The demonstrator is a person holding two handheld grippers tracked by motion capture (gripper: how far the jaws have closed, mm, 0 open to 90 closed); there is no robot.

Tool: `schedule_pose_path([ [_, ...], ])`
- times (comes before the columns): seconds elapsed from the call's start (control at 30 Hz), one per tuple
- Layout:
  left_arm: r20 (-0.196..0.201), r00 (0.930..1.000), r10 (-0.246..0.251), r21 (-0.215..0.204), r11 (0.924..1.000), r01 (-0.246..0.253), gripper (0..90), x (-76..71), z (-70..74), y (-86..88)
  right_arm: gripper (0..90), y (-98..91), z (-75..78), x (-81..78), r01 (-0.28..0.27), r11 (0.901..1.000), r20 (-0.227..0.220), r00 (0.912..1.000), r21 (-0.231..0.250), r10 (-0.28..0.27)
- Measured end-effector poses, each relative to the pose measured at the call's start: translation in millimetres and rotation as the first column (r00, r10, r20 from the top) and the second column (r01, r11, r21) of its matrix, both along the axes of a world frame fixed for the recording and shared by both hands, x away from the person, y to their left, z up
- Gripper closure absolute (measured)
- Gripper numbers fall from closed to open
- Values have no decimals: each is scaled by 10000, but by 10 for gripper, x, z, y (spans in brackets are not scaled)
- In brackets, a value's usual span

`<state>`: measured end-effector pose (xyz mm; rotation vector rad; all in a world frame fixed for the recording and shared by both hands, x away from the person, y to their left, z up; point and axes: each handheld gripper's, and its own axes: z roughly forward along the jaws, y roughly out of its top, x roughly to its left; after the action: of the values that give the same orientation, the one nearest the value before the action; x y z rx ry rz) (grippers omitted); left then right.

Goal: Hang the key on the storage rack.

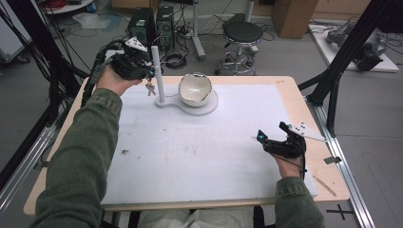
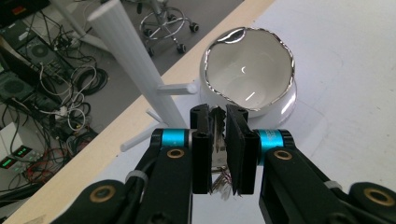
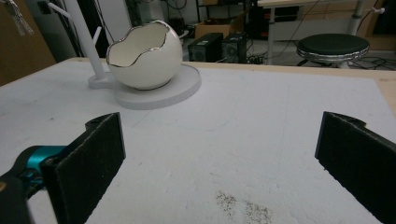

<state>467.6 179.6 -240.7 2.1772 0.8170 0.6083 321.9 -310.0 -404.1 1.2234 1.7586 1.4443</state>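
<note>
My left gripper (image 1: 145, 72) is raised at the table's far left, shut on a small bunch of keys (image 1: 150, 88) that dangles below it. It hangs right beside the white peg stand (image 1: 158, 76). Along its own jaws, the keys (image 2: 218, 154) are pinched between the black pads, with the stand's post (image 2: 135, 65) and short pegs just behind. A white eggshell-shaped bowl (image 1: 195, 88) with a silver rim sits on the stand's round base (image 1: 211, 107). My right gripper (image 1: 272, 132) rests low at the right of the white mat, open, with nothing between its pads (image 3: 100, 154).
A black stool (image 1: 242, 35) and computer towers (image 1: 142, 23) stand on the floor beyond the table. Black frame struts (image 1: 332, 80) rise at the right edge. A thin wooden stick (image 1: 324, 185) lies on the right border. Dark crumbs (image 3: 243, 207) mark the mat.
</note>
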Motion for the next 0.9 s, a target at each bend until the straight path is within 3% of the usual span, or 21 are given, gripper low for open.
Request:
schedule_pose_path([
  [0.33,132,9995,298,-366,9989,-293,808,66,107,68,5,1,-2,0,-22,10000,-15,10000,11,22],
  [0.7,389,9980,506,-880,9950,-471,808,131,228,10,5,0,0,-4,-15,10000,-7,10000,34,15],
  [0.9,440,9956,823,-825,9935,-785,807,171,216,-20,5,-12,2,0,8,10000,0,10000,77,-8],
])
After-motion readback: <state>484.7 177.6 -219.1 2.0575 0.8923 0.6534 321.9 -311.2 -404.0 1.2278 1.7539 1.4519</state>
